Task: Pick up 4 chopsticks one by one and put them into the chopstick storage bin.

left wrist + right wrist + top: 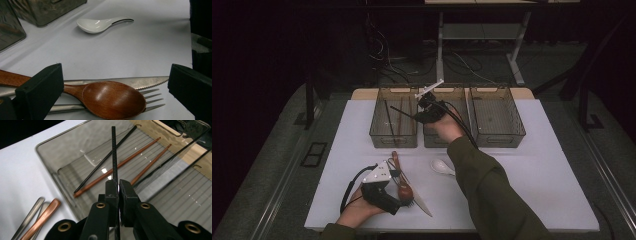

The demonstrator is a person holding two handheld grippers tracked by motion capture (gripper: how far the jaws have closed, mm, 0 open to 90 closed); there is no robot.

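- Left gripper (404, 200), table's 7 o'clock: jaws spread over wooden spoon (110, 98).
- Right gripper (118, 187) pinches black chopstick (114, 152) above left bin (393, 120).
- White table (537, 170); dark floor, cables at 12.

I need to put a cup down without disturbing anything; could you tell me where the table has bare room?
The white table is bare to the right of the white spoon and in front of the right bin. Its left edge beside the left bin is free too. The front left is crowded: wooden spoon, knife, left gripper.

Glossy wooden spoon (113, 99), metal knife (130, 82), matt black chopstick (114, 155).
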